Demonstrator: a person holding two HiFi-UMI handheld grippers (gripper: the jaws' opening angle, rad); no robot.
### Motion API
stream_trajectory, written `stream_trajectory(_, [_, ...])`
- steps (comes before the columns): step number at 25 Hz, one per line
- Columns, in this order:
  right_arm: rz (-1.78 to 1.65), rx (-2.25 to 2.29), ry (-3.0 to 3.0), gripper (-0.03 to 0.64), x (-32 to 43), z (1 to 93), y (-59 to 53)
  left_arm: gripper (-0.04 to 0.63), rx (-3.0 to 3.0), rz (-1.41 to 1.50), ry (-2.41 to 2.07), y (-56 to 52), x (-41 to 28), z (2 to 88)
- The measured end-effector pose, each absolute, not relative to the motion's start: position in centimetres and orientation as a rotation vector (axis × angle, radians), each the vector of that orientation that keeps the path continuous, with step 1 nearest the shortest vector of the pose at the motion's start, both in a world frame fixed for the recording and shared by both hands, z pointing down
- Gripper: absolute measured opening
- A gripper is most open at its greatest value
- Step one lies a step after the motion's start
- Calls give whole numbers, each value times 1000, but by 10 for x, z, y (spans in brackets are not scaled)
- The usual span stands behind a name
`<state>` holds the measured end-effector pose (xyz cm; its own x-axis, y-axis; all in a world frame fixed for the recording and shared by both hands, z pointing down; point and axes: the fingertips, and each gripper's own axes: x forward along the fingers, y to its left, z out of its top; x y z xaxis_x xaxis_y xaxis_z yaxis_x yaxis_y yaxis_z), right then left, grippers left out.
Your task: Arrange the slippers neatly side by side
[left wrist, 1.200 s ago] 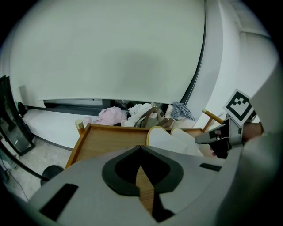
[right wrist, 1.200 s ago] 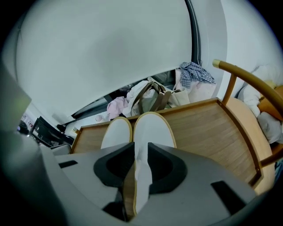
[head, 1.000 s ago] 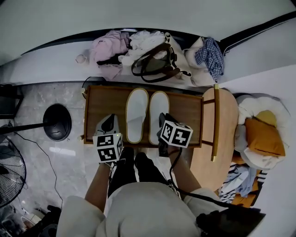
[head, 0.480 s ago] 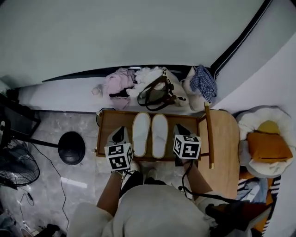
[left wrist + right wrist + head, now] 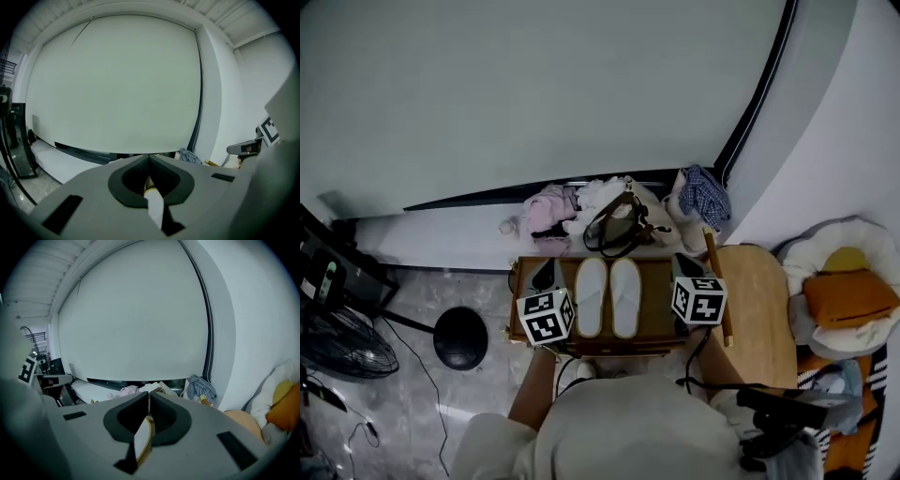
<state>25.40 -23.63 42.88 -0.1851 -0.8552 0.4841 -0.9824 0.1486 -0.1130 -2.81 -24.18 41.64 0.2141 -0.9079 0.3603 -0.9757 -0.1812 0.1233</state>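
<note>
Wooden tray (image 5: 656, 302) on the floor, straight ahead of the person, below the pale wall. Pair of white slippers (image 5: 591, 298) lies on it, parallel, ends level, sides just beside each other; the arrangement looks done. Judged light, soft and floppy, cloth over a thin sole. A pinch on the sole's side edge or the heel rim would suit best, since the upper would crumple and a grip at one end would let the slipper droop. Left gripper (image 5: 149, 157) hangs over the tray's left end, jaws together, nothing between them. Right gripper (image 5: 149, 394) hangs over the right end. Its jaws have just been closing and meet on nothing.
</note>
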Motion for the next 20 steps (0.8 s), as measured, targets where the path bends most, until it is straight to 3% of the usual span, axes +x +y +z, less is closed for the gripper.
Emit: stream_trajectory(20, [595, 1800, -2092, 34, 246, 420, -244, 12, 2205, 297, -1721, -255, -26, 417])
